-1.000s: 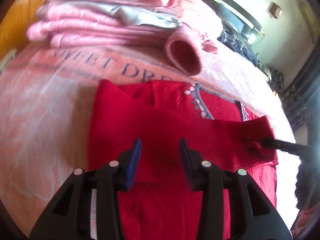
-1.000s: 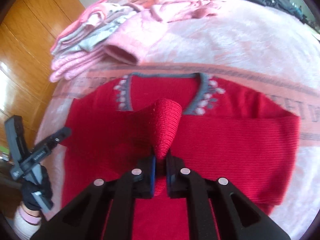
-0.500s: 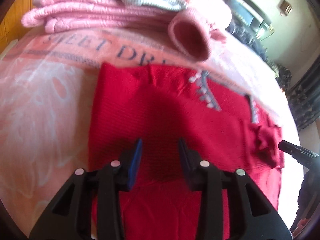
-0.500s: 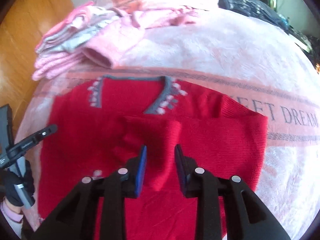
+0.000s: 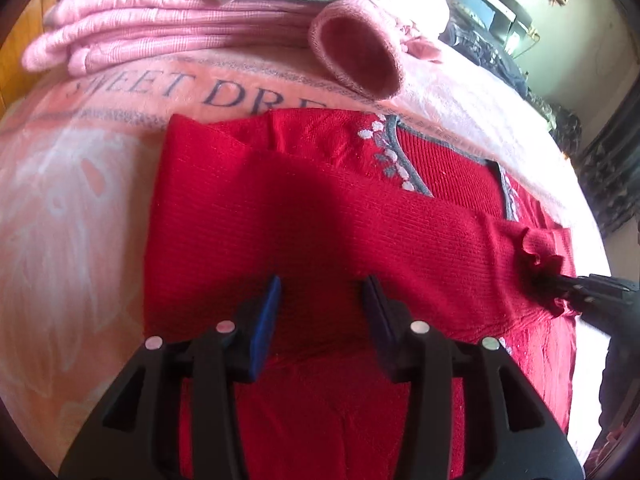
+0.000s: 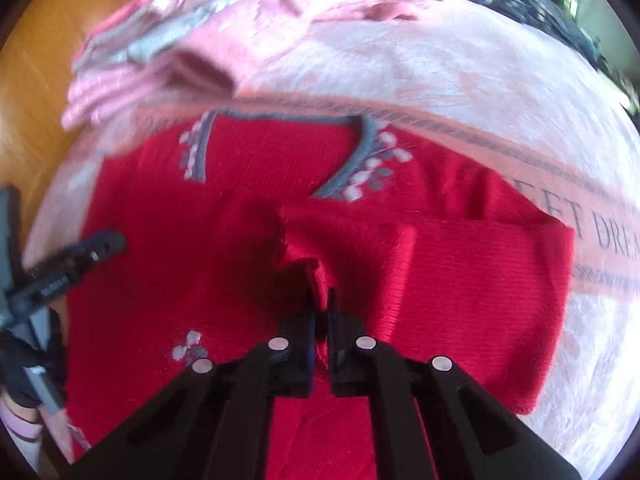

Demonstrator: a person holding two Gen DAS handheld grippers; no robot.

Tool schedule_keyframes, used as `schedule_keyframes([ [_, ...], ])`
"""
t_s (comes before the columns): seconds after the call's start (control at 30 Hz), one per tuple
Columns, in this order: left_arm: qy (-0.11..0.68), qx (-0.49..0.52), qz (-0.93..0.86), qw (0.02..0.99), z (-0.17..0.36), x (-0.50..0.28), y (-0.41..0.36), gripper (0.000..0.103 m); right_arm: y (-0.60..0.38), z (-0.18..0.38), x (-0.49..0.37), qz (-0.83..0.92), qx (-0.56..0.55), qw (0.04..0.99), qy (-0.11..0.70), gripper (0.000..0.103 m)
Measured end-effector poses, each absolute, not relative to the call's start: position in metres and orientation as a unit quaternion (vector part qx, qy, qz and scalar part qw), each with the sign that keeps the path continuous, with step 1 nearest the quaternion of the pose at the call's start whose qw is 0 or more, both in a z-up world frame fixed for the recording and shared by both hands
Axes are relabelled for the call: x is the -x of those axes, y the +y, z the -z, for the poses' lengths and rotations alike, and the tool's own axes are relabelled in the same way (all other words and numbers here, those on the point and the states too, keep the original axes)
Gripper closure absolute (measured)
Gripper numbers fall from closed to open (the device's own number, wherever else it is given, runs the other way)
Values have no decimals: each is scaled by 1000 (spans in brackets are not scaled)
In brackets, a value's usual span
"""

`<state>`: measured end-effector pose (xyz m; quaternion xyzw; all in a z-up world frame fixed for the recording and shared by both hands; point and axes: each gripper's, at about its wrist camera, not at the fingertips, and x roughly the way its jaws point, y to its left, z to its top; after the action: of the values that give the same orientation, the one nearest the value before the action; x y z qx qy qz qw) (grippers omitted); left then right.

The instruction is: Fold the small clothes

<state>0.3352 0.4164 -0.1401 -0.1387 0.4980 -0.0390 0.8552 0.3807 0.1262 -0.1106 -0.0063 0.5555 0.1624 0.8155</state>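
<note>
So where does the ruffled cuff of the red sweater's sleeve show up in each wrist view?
Left wrist: the ruffled cuff sits at the right edge, bunched at the tips of the right gripper reaching in from that side.
Right wrist: the cuff is at centre, pinched in that gripper, low in the picture.
Shared landmark: the grey neckline trim of the red sweater.
</note>
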Motion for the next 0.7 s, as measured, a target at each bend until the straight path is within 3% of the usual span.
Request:
schedule_keyframes([
  [0.17,497,131,42,857,143,-335,415,59,52,96,-378,-145,-78,827,537,99],
  [0.37,495,129,36,858,143,-336,412,58,-4,135,-381,-130,-140,806,561,92],
  [0.47,498,128,35,857,143,-337,412,58,-15,145,-380,-147,-190,796,556,84],
  [0.53,502,138,35,853,141,-336,416,58,-23,146,-382,-159,-226,788,550,73],
  [0.67,499,133,34,856,131,-330,415,56,-20,147,-395,-155,-229,780,562,75],
  [0.7,497,130,34,857,130,-329,415,53,-17,146,-399,-149,-217,781,567,82],
])
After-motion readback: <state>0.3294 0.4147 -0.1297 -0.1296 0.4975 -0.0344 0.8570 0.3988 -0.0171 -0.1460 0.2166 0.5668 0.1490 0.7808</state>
